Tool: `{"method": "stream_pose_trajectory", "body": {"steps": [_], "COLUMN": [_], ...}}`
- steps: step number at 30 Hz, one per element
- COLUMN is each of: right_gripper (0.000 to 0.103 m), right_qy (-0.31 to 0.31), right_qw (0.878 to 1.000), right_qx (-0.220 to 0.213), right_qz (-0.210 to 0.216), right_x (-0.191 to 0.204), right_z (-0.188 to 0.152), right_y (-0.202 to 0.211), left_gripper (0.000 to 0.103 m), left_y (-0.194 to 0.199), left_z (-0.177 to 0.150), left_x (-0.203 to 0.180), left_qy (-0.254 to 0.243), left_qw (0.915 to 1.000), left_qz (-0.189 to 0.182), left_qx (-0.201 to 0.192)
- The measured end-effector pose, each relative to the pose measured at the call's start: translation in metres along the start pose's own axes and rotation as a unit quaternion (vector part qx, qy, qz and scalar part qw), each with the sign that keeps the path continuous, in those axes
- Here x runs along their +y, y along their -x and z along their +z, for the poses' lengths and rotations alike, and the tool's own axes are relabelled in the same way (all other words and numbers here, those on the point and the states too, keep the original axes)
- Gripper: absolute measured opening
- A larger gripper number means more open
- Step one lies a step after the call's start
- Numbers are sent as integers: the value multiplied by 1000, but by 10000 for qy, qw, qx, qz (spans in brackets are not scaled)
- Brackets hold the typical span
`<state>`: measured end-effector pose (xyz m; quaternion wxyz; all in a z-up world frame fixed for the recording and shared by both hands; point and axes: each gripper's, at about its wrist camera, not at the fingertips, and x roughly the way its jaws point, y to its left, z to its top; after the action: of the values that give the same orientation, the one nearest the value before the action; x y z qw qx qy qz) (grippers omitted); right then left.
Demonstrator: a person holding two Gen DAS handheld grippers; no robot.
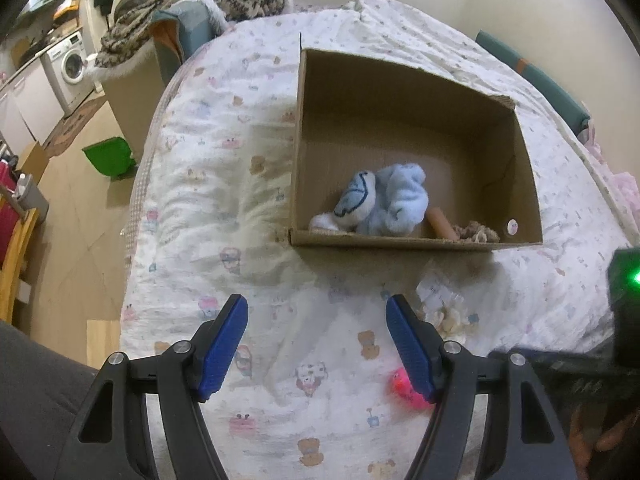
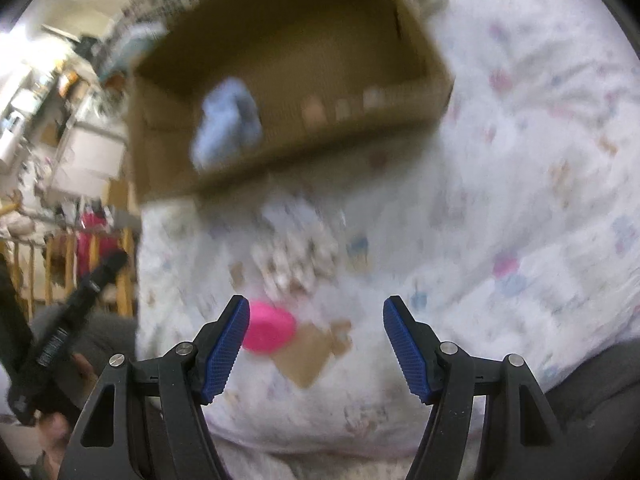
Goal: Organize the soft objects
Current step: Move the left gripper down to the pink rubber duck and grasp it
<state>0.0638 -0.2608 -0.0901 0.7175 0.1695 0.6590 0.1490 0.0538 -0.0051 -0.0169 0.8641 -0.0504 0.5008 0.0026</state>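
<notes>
Done: a light blue plush (image 1: 384, 200), a tan roll (image 1: 442, 224) and a brown fluffy piece (image 1: 478, 233) already lay inside the cardboard box (image 1: 400, 120) on the bed (image 1: 224, 184).
Left: a pink toy (image 2: 269, 331) and a pale fluffy bundle (image 1: 446, 314) lay on the quilt, just before the box.
Pink toy axis: too blurred to tell.
Left tongs (image 1: 316, 344): apart, empty.
Right tongs (image 2: 316, 344): apart, empty, pink toy beside the left pad.

A home, a bed (image 1: 248, 184) with a teddy-bear quilt, a washing machine (image 1: 71, 65) by white cupboards, wooden floor
</notes>
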Motion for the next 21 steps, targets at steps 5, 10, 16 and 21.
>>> {"method": "stream_pose_trajectory", "body": {"steps": [5,10,16,21], "right_gripper": [49,37,11,10], "right_qy": [-54,202,559,476], "right_qw": [9974,9957,9965,9987], "right_qx": [645,894,626,157], "right_qz": [305,147,31,34], "right_x": [3,12,27,23], "right_z": [-3,-7,-9,-2], "right_y": [-29,-46,-41,-22], "left_gripper": [69,69,69,69], "left_y": [-10,-14,-19,-26], "left_z": [0,0,-2,-8], "left_x": [-1,-3,-9,-18], "left_qy": [93,86,-8,-168], "left_qw": [9999,9998,9996,9982], "left_qz": [6,-21,-75,-293], "left_qx": [123,177,257,491]}}
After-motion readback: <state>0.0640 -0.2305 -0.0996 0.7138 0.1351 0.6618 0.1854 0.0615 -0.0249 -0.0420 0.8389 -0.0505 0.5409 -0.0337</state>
